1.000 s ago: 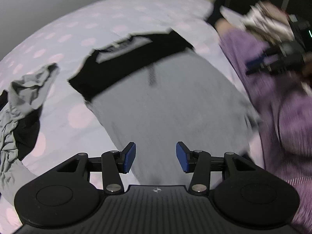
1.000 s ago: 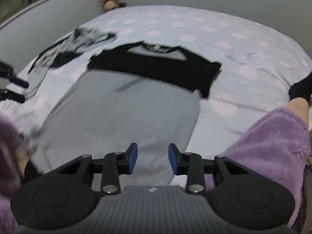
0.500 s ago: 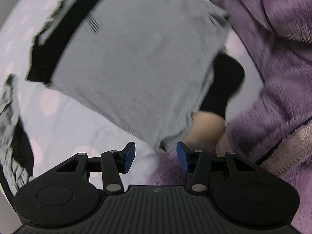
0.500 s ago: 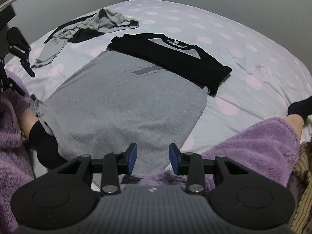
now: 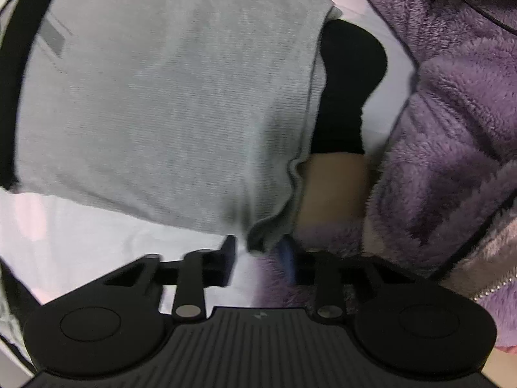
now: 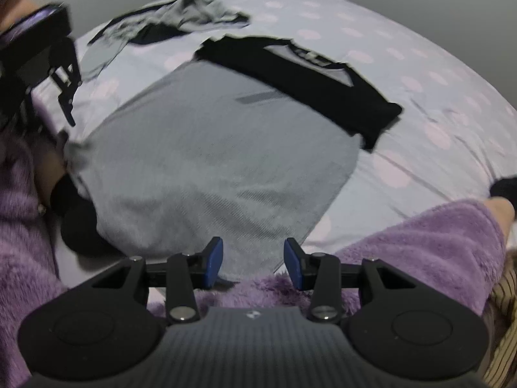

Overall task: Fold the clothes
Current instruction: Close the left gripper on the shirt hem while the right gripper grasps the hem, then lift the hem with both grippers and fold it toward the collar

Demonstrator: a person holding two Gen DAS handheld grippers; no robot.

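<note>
Grey shirt (image 5: 168, 103) – soft, limp; take hem corners. Left hand-held gripper (image 5: 258, 258) closing around one corner; right hand-held gripper (image 6: 253, 263) opening – empty.

Motion blur smears the left gripper's fingers (image 5: 287, 258) and the shirt corner (image 5: 263, 237).

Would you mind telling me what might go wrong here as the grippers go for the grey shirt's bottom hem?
1. The left gripper is closing on a bunched corner of the grey shirt right beside the purple fleece; it may pinch fleece too.
2. The right gripper, opening, has the hem and fleece between its fingers; same risk.
3. Uneven grips could skew the fold.
</note>
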